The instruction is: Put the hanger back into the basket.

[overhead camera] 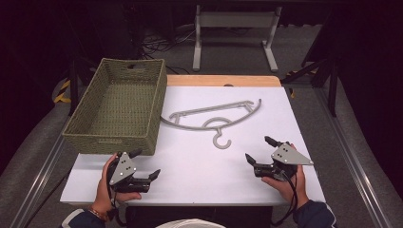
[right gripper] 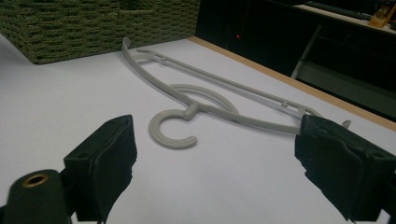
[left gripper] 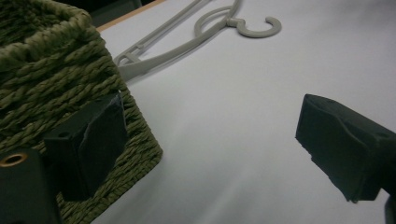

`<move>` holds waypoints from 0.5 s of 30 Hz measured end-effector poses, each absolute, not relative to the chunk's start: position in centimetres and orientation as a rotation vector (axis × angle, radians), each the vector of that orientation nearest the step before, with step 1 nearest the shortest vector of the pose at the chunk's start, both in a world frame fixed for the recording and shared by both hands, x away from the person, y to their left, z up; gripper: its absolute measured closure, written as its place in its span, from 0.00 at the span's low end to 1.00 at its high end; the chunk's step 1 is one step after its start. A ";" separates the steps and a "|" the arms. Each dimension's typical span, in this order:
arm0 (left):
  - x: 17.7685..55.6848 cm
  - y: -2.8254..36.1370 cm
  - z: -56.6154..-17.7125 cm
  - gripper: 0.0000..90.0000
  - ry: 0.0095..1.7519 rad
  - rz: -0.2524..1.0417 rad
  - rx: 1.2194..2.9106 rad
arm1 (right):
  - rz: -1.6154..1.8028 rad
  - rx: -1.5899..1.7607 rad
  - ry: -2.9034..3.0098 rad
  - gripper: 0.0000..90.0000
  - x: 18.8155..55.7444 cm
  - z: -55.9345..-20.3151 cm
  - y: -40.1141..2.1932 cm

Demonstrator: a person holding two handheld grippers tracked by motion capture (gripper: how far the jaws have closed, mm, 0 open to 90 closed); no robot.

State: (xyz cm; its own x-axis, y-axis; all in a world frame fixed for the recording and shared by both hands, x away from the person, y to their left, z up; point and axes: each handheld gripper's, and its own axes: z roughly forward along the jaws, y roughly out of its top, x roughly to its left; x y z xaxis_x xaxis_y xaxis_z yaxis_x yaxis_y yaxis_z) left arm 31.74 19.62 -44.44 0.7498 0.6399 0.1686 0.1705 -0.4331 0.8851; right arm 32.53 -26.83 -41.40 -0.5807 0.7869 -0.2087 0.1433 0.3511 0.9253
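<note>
**Both claws wide and empty ahead of the hanger**

A grey plastic hanger (overhead camera: 214, 118) is seen lying flat on the white worktop (overhead camera: 199, 166), near the middle, its hook (overhead camera: 221, 141) turned toward the person's side. One end of the hanger is placed just beside the woven green basket (overhead camera: 119, 107), which is set on the worktop's left part; whether the two touch cannot be told.

The left claw (overhead camera: 145, 164) is held low at the near left edge, close to the basket's near corner, with its jaws spread apart and nothing between them. The right claw (overhead camera: 261, 148) is held at the near right, likewise spread wide and empty, and is aimed toward the hook (right gripper: 172, 129), as the right gripper view shows.

The step in hand is judged to be the approach: nothing is yet gripped, and the hanger lies well apart from both claws. For the next move, a forward reach by the right claw is likely called for, with the jaws lowered astride the thin hook or neck. Since the hanger lies flat, a low, level entry would be needed for a firm hold.
</note>
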 end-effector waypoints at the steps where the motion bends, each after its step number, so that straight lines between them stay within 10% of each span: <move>1: 31.8 19.5 -44.5 0.13 0.609 0.592 1.998 | 1.244 0.813 1.961 0.14 32.6 -41.5 -26.9; 15: 32.5 15.8 -41.9 0.22 0.430 0.568 2.102 | 1.235 0.820 2.012 0.14 32.9 -41.7 -26.7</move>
State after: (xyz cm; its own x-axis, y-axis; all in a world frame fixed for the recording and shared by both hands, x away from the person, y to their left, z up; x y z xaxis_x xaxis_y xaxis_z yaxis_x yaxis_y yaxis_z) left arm 32.52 15.83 -41.89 0.8345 0.4985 0.2346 0.0902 -0.5438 0.8344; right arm 32.86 -26.69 -41.68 -0.6071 0.7715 -0.1904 0.1793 0.3664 0.9130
